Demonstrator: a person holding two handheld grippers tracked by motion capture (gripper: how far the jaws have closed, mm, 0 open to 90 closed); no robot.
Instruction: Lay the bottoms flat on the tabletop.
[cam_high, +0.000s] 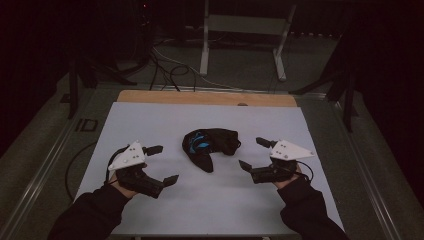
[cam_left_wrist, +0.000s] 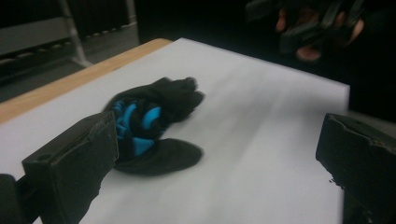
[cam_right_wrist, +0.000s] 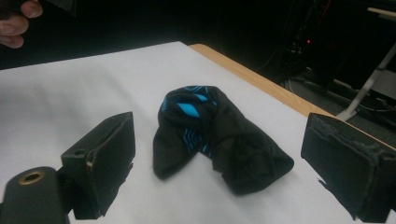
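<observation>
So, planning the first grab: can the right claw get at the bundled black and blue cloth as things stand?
Probably yes. The right claw is open, facing the cloth, with bare white table between them.

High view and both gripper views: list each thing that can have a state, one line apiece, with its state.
Left gripper: open, jaws wide apart, holding nothing, off the cloth.
Right gripper: open, jaws wide apart, holding nothing, off the cloth.
Black and blue cloth: crumpled in a heap, lying loose on the white sheet between the two grippers.
White sheet: spread flat over the table.
</observation>
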